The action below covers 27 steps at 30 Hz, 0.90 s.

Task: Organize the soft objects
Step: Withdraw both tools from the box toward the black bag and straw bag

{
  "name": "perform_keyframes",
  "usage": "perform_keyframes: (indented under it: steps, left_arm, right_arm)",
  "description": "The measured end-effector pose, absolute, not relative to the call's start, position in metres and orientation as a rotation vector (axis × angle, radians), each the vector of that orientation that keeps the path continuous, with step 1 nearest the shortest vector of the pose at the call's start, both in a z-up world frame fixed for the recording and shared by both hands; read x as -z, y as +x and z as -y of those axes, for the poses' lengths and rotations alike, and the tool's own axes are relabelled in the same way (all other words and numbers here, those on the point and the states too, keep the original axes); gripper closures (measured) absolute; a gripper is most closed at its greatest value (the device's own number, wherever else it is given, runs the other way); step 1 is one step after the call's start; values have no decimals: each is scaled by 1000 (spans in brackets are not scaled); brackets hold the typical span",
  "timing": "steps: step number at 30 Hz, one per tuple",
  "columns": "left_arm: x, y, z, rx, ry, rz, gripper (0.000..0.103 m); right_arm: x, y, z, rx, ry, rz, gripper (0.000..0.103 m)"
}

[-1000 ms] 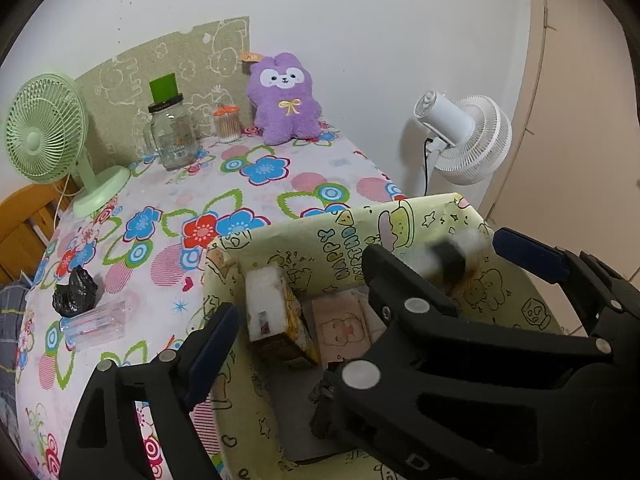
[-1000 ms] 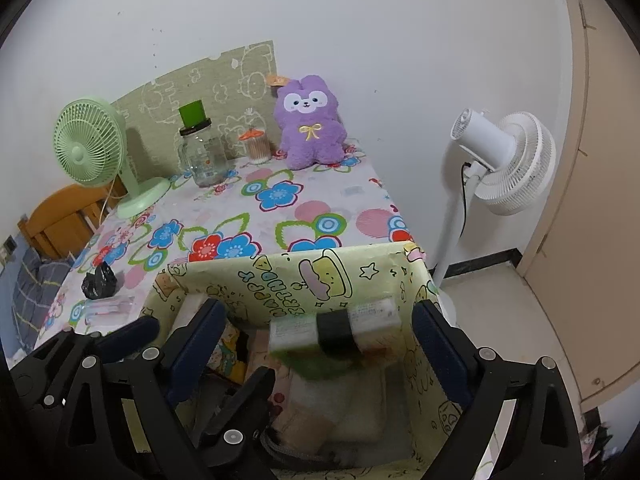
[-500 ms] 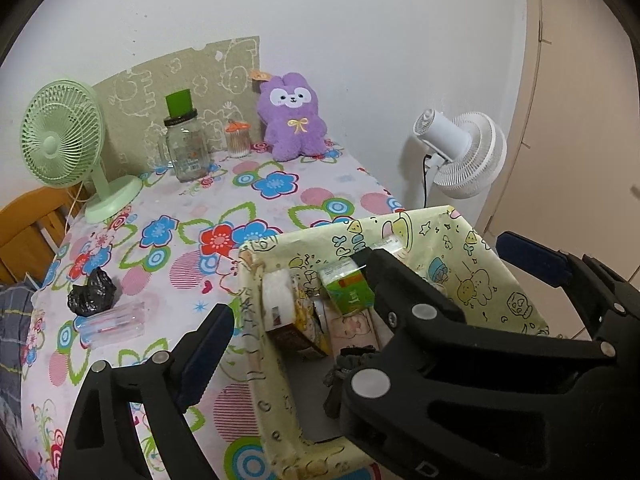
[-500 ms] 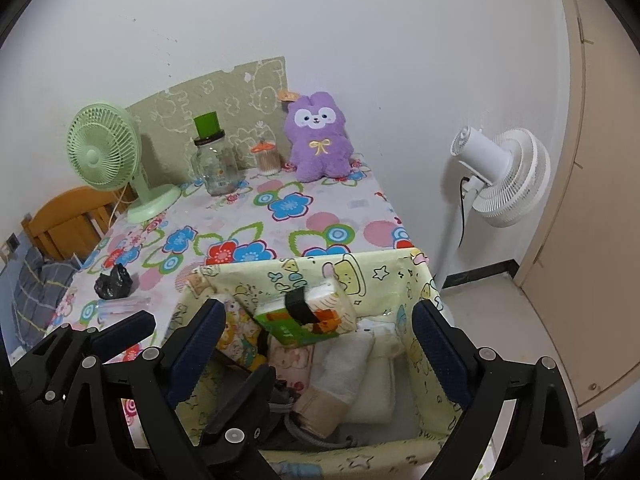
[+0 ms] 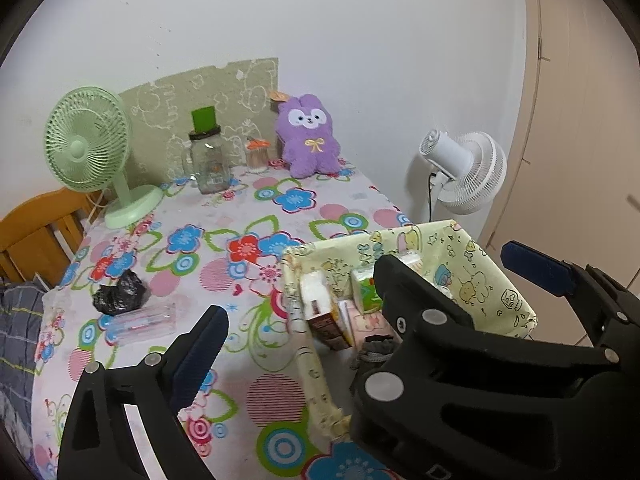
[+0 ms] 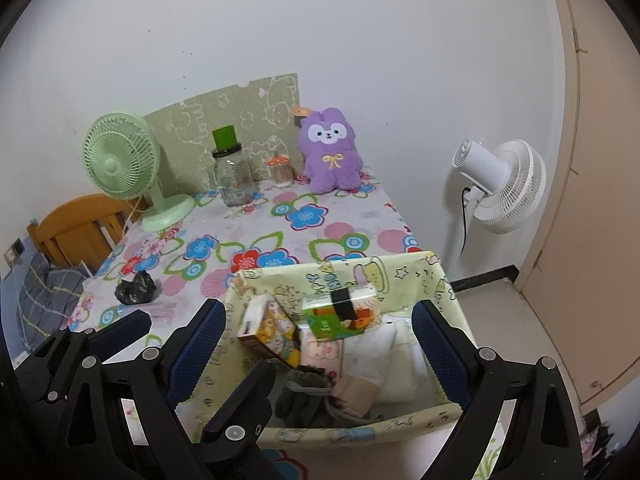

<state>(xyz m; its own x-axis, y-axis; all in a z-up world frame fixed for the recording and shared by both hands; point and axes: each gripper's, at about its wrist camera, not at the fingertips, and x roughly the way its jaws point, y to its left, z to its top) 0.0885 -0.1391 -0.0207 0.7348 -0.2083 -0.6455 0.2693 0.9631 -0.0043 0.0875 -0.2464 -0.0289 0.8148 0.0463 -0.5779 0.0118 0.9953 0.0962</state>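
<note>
The fabric bin (image 6: 434,280) stands at the near edge of the surface (image 6: 248,220), and it is the landmark here. Inside the fabric bin several things already lie: a green tissue pack (image 6: 340,316) with a dark band leans on the far wall, a small printed carton (image 6: 266,330) stands at its left, white folded cloths (image 6: 394,354) fill the right part, and a grey knitted piece (image 6: 306,394) lies near the front wall.

The right hand-held gripper (image 6: 320,344) hangs over the fabric bin with its jaws wide apart, and nothing is between them. The left hand-held gripper (image 5: 364,292) is beside it, toward the left wall of the fabric bin; its jaws are opening and they hold nothing.

In my judgement most of the sorting is done, because the soft things sit in the fabric bin. What may be left stays outside: the purple plush toy (image 5: 310,140) sits far behind the fabric bin at the wall, and a black crumpled bag (image 5: 120,294) with a clear plastic pack (image 5: 142,320) lies to the left of the fabric bin. I cannot tell if these belong to the task.
</note>
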Motion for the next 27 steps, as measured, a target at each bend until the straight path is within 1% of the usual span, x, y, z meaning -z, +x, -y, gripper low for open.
perform_keyframes:
  steps: [27]
  left_arm:
    - [0,54,65,225,71,-612,2]
  right_arm:
    - [10,52,172,-77,56,-575,7]
